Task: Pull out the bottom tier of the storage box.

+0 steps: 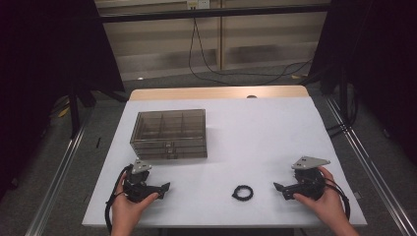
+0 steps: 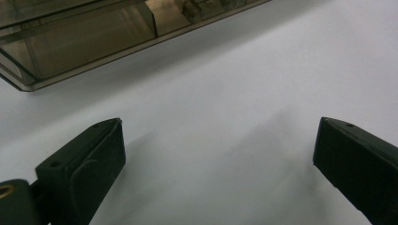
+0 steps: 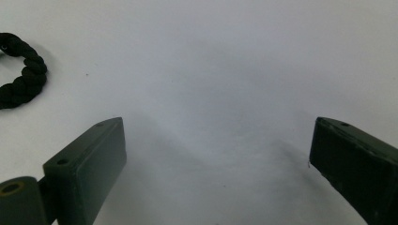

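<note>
Overhead, we are looking down on a desk [image 1: 275, 123] covered by a white sheet, with a strip of bare wood showing along its far edge. We are seeing the left gripper [image 1: 164, 187] resting near the desk's near-left corner, held by the person's left hand [image 1: 129, 209]; its jaws are standing wide apart with nothing between them, as the left gripper view [image 2: 218, 150] is confirming. We are seeing the right gripper [image 1: 279, 188] lying near the near-right corner in the person's right hand [image 1: 322, 199], its jaws likewise spread wide and empty, as the right gripper view [image 3: 217, 150] is showing. The two grippers are pointing toward each other across the near edge.

Between them, closer to the right gripper, a small black braided ring [image 1: 242, 192] is lying flat on the sheet, apart from both; we are catching part of it at the upper left of the right gripper view [image 3: 21, 70].

A smoky translucent drawer box [image 1: 168, 133] with divided compartments is standing on the left half of the desk, just beyond the left gripper; its lower edge is crossing the top of the left gripper view [image 2: 94, 42]. Nothing is lying between either gripper and the ring.

Beyond the far edge, dark cables [image 1: 206, 64] are trailing over the floor.
</note>
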### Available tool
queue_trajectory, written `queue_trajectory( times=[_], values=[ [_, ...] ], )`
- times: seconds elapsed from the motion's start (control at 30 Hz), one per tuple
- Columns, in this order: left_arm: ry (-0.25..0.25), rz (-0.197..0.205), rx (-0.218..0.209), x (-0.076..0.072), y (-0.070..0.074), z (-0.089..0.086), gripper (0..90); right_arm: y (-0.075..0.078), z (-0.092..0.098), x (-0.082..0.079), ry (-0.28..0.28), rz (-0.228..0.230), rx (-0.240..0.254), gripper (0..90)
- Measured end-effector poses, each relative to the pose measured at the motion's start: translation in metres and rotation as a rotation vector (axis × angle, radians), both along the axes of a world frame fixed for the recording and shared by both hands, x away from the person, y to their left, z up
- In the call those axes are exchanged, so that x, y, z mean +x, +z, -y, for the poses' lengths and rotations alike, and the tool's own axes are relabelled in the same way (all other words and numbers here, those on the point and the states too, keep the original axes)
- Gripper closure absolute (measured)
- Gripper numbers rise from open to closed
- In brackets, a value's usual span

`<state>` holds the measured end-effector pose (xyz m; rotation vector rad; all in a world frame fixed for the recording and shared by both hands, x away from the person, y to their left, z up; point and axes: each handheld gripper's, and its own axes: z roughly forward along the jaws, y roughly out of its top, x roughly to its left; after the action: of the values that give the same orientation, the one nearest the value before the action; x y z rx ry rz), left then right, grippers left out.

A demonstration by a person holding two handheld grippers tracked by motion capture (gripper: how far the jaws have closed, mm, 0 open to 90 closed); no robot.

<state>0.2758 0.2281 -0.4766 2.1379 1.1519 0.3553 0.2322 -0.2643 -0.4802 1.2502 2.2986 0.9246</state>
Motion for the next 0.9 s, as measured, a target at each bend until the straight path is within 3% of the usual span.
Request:
queue_trajectory(
  times=[0.17, 0.27, 0.43, 0.9],
  values=[
    [-0.005, -0.008, 0.014, -0.0008, 0.0, 0.0026, 2.8, 0.0008, 0.0006, 0.0009, -0.001, 0.007, 0.004, 4.0],
    [0.012, -0.016, -0.007, -0.0009, -0.0007, 0.0045, 2.8, 0.001, 0.0011, 0.0014, -0.005, 0.008, 0.004, 4.0],
    [0.007, -0.017, 0.01, -0.0016, 0.0025, 0.0063, 2.8, 0.0015, 0.0014, 0.0013, -0.006, 0.005, 0.005, 4.0],
    [0.088, -0.032, 0.01, -0.0005, 0.009, 0.0083, 2.8, 0.0032, 0.0032, 0.0009, -0.01, 0.009, 0.017, 4.1]
  ],
)
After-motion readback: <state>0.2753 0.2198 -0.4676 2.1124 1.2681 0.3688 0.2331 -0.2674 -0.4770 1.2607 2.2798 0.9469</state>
